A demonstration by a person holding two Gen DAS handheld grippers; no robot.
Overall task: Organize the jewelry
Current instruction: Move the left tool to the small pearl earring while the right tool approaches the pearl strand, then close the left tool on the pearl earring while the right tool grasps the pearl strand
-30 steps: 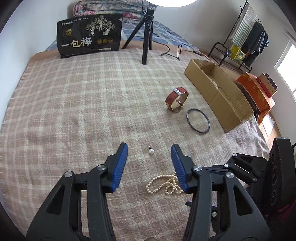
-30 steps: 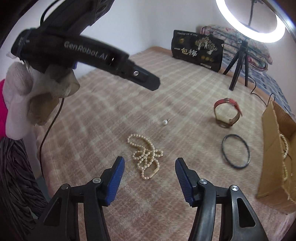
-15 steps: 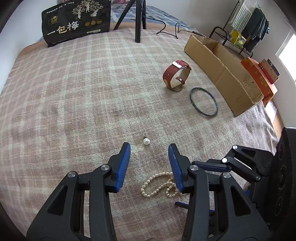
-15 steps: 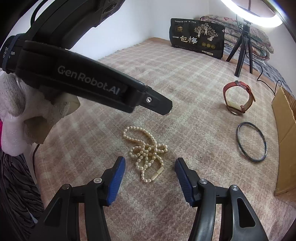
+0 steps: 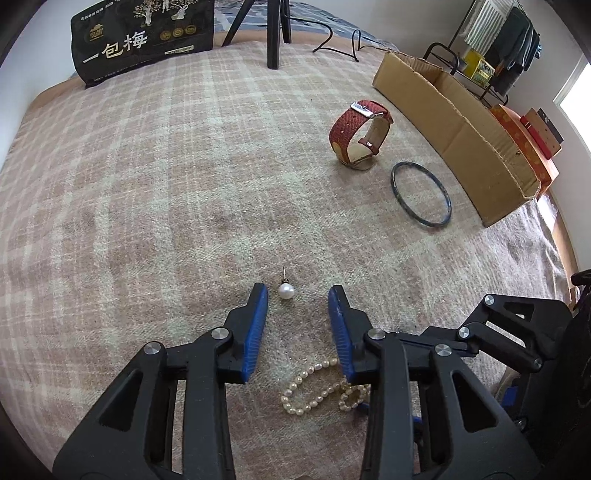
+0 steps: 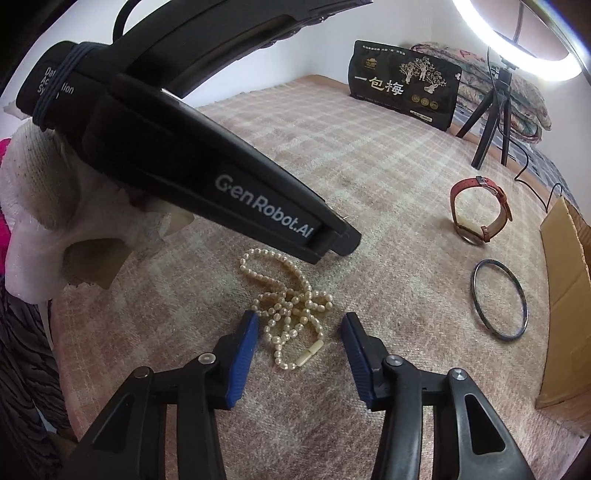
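Note:
A small pearl earring [image 5: 286, 290] lies on the checked blanket just ahead of my left gripper [image 5: 297, 291]. Its blue jaws are closing, with the pearl at their tips near the left one and untouched. A heaped pearl necklace [image 6: 288, 308] [image 5: 321, 389] lies between the tips of my right gripper [image 6: 299, 319], whose jaws are closing without pressing on the beads. The left gripper's black body [image 6: 207, 173] crosses the right wrist view above the necklace. A red watch [image 5: 360, 133] [image 6: 480, 210] and a dark bangle [image 5: 421, 197] [image 6: 498, 299] lie further off.
An open cardboard box [image 5: 454, 125] [image 6: 565, 295] lies along the blanket's right side. A black printed bag [image 5: 147, 37] and a ring-light tripod [image 5: 273, 33] stand at the far edge. A white gloved hand [image 6: 40, 229] holds the left gripper. A clothes rack [image 5: 495, 48] stands beyond the bed.
My left gripper has sunk toward the pearl earring and its jaws have narrowed. The right gripper's jaws have narrowed around the necklace; the left gripper's body has come lower across the right wrist view.

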